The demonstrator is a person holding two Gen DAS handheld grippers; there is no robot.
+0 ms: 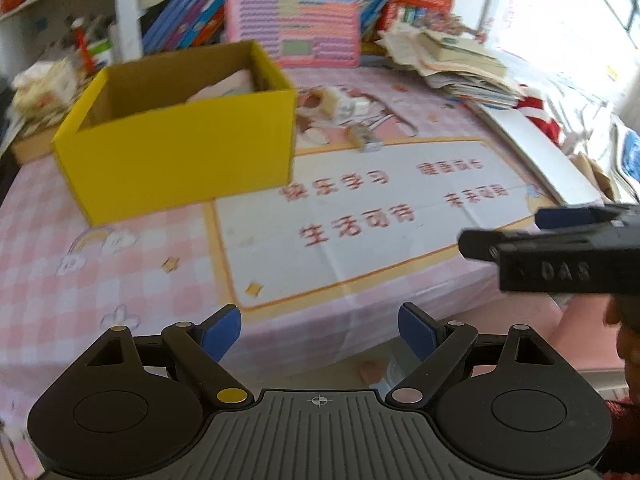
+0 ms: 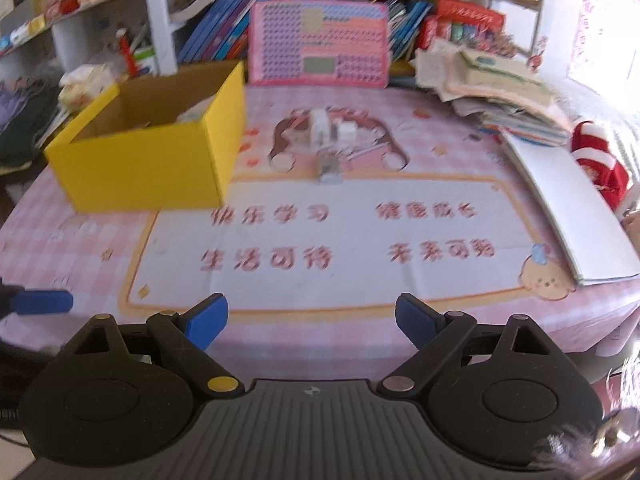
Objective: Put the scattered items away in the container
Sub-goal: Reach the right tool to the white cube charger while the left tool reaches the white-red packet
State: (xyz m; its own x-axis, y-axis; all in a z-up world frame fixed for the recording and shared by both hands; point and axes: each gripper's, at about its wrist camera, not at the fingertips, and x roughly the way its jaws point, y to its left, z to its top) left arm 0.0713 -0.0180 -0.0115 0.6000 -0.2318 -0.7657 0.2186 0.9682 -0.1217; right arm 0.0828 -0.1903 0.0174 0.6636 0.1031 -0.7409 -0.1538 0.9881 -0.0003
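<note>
An open yellow cardboard box (image 1: 176, 160) (image 2: 140, 168) stands at the left of the pink checked table mat, with pale items lying inside. Several small whitish items (image 2: 332, 132) (image 1: 340, 108) and a small clear packet (image 2: 330, 166) (image 1: 366, 140) lie scattered beyond the mat's white panel, right of the box. My left gripper (image 1: 320, 330) hangs open and empty over the near table edge. My right gripper (image 2: 312, 320) is also open and empty, near the front edge. It shows from the side at the right of the left wrist view (image 1: 568, 236). A blue fingertip (image 2: 40, 302) of the left gripper shows at the right wrist view's left edge.
A pink keyboard toy (image 2: 320, 44) leans against shelved books at the back. A stack of papers and books (image 2: 500, 88) and a white booklet (image 2: 568, 204) fill the right side, with a red and white plush item (image 2: 596, 160). Clutter sits left of the box.
</note>
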